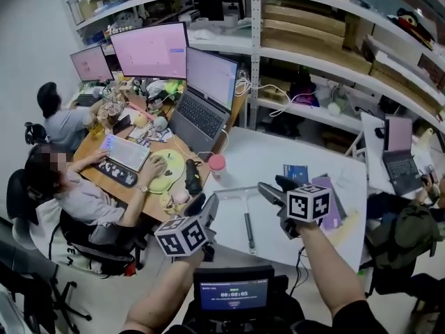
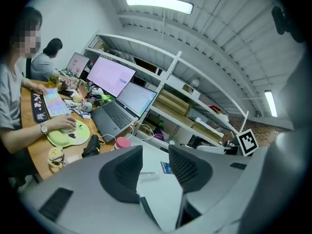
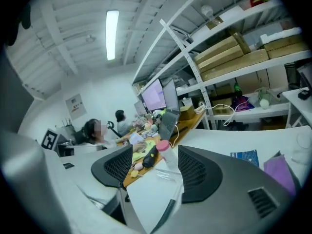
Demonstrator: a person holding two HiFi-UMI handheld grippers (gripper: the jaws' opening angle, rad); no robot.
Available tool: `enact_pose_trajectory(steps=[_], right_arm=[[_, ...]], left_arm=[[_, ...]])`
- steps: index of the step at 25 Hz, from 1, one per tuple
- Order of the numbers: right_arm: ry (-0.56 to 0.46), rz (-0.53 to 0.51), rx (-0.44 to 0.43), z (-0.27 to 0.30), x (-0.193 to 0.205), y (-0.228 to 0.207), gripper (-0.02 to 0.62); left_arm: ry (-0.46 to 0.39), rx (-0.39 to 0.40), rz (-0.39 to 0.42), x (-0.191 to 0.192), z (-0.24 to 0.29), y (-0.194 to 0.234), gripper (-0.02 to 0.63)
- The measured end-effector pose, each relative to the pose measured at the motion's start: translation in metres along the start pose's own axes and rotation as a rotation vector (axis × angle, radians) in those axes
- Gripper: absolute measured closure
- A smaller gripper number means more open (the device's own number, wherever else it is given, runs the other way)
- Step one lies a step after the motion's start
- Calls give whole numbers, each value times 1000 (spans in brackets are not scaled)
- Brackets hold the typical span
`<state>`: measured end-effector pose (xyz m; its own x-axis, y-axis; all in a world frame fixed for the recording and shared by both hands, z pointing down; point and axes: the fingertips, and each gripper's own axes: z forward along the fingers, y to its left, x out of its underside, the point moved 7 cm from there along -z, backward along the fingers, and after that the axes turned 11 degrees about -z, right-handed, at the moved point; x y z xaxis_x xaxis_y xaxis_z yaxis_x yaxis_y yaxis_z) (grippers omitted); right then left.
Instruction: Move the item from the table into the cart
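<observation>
Both claws are wide open with nothing in them. The left claw [image 2: 155,161] and right claw [image 3: 153,167] each hover above the white table [image 1: 278,152], jaws well apart.

The thing to move looks like a squeegee [image 1: 248,229], lying flat on the table between the two claws. That's roughly 2 o'clock from the left claw and 8 o'clock from the right in the head view. Its clear crossbar is at the far end and its dark grip is nearer me.

My guess is it's light and stiff, with a slick, thin bar. I'd pinch the dark grip, since it looks fatter and less slippery.

Farther out are a pink-capped bottle [image 1: 217,164] at 11 o'clock and a blue booklet [image 1: 295,174] at 1. No cart is in view.
</observation>
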<state>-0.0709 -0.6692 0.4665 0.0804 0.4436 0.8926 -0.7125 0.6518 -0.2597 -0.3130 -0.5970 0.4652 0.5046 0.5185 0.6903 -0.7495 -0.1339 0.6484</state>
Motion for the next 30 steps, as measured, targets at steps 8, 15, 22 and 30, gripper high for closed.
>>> enact_pose_trajectory(steps=[8,15,22,30], right_arm=[[290,-35,129,105,79,-19,304],[571,-39,133,141,171,-20,304],[664,-47,165,162,211,-20,304],[677,-30,152,182,224,-1,341]], left_arm=[[95,-178,116,-5,38,82,440],[209,-266,152,23,53,112,440],[277,-294,172,44,65,131,439],[283,-270,158,58,74,137,439]])
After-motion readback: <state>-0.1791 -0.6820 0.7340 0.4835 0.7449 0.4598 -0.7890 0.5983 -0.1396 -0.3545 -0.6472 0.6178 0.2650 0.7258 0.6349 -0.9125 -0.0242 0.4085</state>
